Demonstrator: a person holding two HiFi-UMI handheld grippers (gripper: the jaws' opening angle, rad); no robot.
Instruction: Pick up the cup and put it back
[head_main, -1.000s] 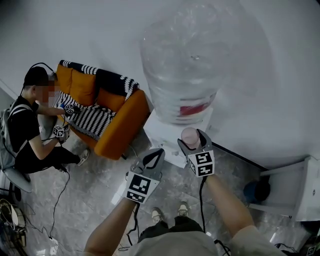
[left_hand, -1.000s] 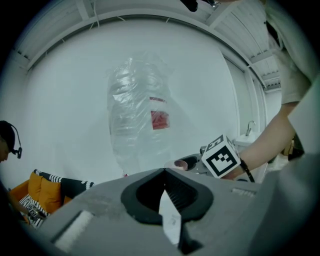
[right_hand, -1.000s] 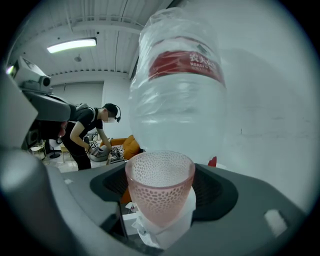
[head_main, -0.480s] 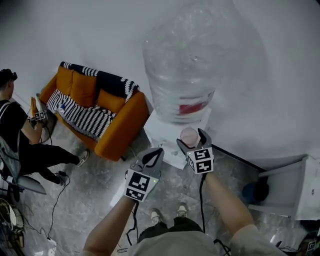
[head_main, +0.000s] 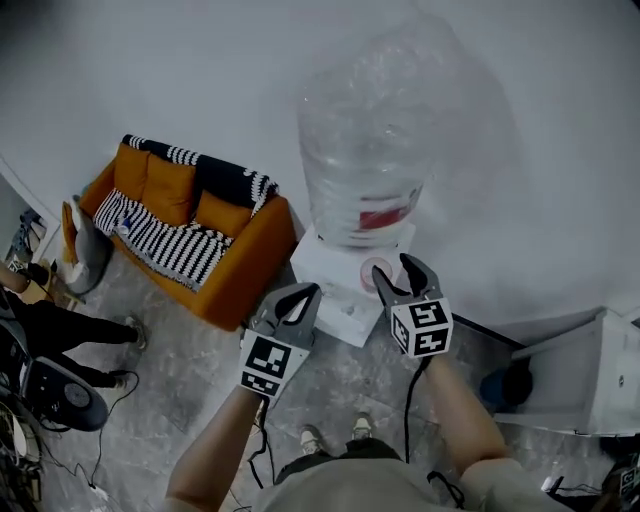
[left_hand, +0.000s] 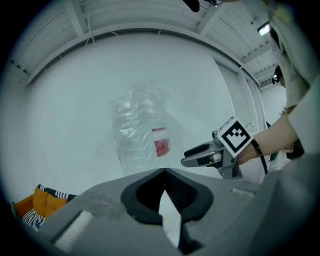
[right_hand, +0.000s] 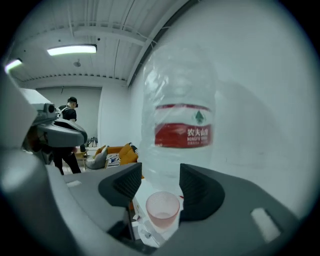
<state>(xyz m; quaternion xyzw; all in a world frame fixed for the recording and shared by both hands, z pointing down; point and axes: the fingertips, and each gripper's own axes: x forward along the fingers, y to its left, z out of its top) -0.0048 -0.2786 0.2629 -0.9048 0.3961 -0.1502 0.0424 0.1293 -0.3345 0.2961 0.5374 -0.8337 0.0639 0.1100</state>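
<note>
1. CUP DOWN: the pink cup (right_hand: 162, 209) stands upright on the white dispenser top (head_main: 335, 298), at the foot of the big water bottle (head_main: 370, 150).

2. WHAT CHANGED: a second ago, in the head view, the jaws of the right hand-held gripper (right_hand: 161, 181) flanked the cup. Now that gripper has drawn back toward the person and a little to the right. Its jaws are closing with the cup showing low in the gap between them, out past the tips. Neither pad presses on it, so the gripper is empty.

3. LEFT SIDE: the left hand-held gripper (left_hand: 164, 175) is closed, tips together, with nothing in it. It hangs beside the right one, off the dispenser's front corner.

4. WHAT IT MEANS: by the look of it, the release is made and the put-back half of the task is all but over. What seems left is to pull the right gripper clear. The cup looks light and is still near the closing tips, so a brush from a fingertip could tip it.

5. BACKGROUND: the orange sofa (head_main: 220, 260) is vacant — the person seated there a second ago is gone from it. This has no bearing on the cup.
</note>
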